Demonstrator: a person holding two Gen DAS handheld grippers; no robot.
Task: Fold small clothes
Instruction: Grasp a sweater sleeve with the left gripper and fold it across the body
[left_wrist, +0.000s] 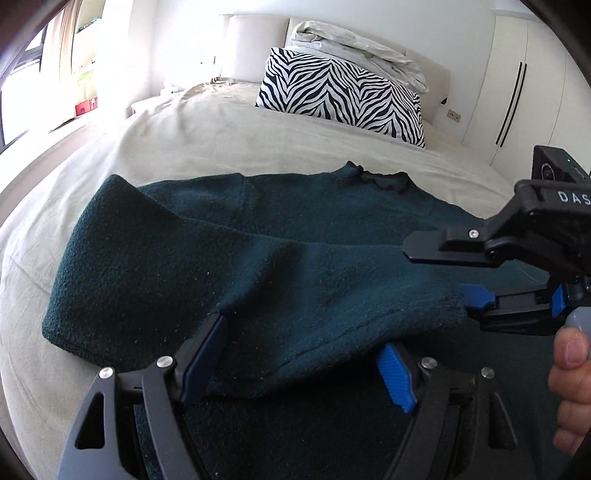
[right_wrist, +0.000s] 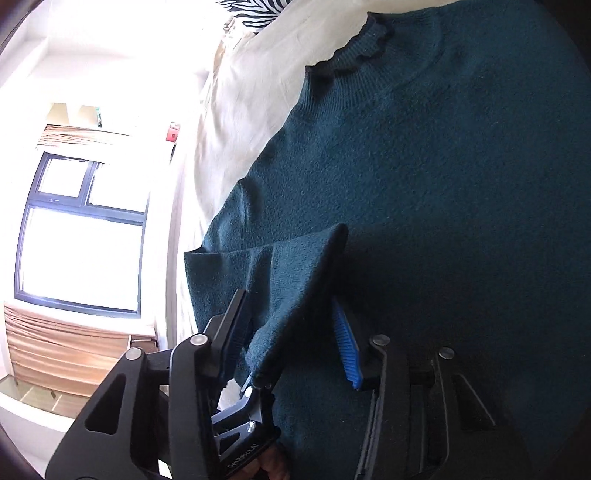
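A dark teal knit sweater (left_wrist: 280, 236) with a ruffled collar (left_wrist: 384, 181) lies on the bed (left_wrist: 221, 133). Its left sleeve is folded across the body. My left gripper (left_wrist: 301, 360) is open, its blue pads wide apart on either side of the folded sleeve's edge. My right gripper (left_wrist: 476, 280) comes in from the right at the sleeve cuff. In the right wrist view the sweater (right_wrist: 424, 166) fills the frame, and my right gripper (right_wrist: 295, 339) is open with the raised sleeve fold (right_wrist: 295, 273) between its blue pads. The other gripper's tip (right_wrist: 247, 387) touches that fold.
A zebra-print pillow (left_wrist: 343, 96) and a crumpled white duvet (left_wrist: 351, 40) lie at the head of the bed. White wardrobe doors (left_wrist: 524, 92) stand at the right. A bright window (right_wrist: 81, 236) with curtains is on the left side.
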